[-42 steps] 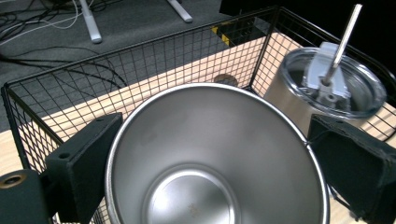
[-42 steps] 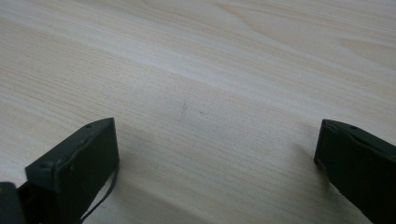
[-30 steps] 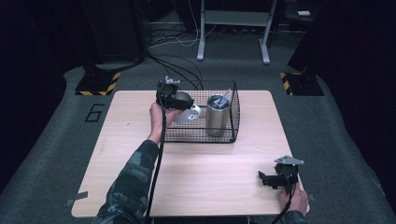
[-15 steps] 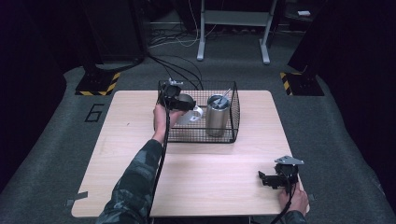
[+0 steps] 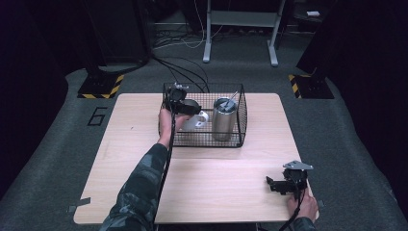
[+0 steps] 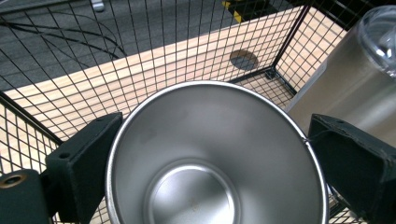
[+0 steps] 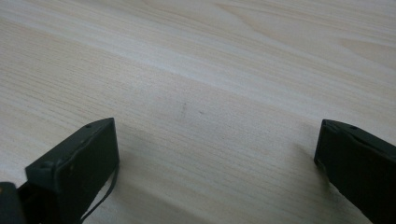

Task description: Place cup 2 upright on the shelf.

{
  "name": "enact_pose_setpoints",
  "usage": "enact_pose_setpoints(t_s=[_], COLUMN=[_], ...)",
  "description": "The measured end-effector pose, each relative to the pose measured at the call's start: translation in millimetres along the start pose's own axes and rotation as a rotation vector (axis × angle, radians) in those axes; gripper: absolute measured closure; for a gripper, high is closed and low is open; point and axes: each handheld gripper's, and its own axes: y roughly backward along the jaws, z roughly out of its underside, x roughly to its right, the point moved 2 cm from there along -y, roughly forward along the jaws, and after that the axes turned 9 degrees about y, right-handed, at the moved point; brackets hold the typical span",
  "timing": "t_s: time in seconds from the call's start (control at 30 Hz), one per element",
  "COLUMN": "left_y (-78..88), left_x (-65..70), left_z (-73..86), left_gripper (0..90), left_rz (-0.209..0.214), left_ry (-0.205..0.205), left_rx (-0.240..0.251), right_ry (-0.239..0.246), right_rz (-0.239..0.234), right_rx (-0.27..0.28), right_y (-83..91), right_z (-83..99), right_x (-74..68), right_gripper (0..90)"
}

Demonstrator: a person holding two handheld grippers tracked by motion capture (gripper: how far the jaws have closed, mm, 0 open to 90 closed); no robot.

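Near us our right gripper [image 5: 274, 185] rests on the wooden table [image 5: 226, 192] with jaws wide apart, farther off our left gripper [image 5: 195, 110] squeezes a shiny metal cup [image 6: 215, 158] inside the wire basket [image 5: 240, 130], just beside a tall steel tumbler [image 5: 224, 118]

Steel mug [image 6: 215, 158] inside wire basket [image 5: 239, 117]

Cup [image 6: 215, 158] base beyond frame edge

The left gripper [image 5: 188, 109] was held out on an extended forearm, jaws closed on a load. The right gripper [image 5: 272, 185] was rested low, jaws spread wide.
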Motion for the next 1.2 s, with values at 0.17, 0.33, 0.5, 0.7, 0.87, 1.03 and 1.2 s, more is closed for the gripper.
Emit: enact_pose_setpoints(t_s=[0.17, 0.33, 0.5, 0.7, 0.87, 1.03, 1.2], left_y=[-4.8, -7.6, -9.9, -13.1, -15.5, -17.7, -20.1], left_x=[-1.8, -3.8, -5.8, -8.4, -8.4, -8.0, -8.9], left_z=[2.2, 4.2, 5.8, 8.9, 10.4, 11.0, 12.0], left_gripper=[6.3, 6.3, 6.3, 6.3, 6.3, 6.3, 6.3], left_rz=[0.006, 0.004, 0.01, 0.008, 0.008, 0.008, 0.007], left_ry=[0.021, 0.03, 0.029, 0.023, 0.04, 0.033, 0.031], left_rx=[-0.005, -0.015, -0.029, -0.05, -0.049, -0.059, -0.078], right_ry=[0.0, 0.0, 0.0, 0.0, 0.0, 0.0, 0.0], right_rz=[0.0, 0.0, 0.0, 0.0, 0.0, 0.0, 0.0], right_rx=[0.0, 0.0, 0.0, -0.001, 0.0, 0.0, 0.0], right_y=[0.0, 0.0, 0.0, 0.0, 0.0, 0.0, 0.0], right_z=[0.0, 0.0, 0.0, 0.0, 0.0, 0.0, 0.0], right_x=[0.0, 0.0, 0.0, 0.0, 0.0, 0.0, 0.0], right_gripper=[0.0, 0.0, 0.0, 0.0, 0.0, 0.0, 0.0])
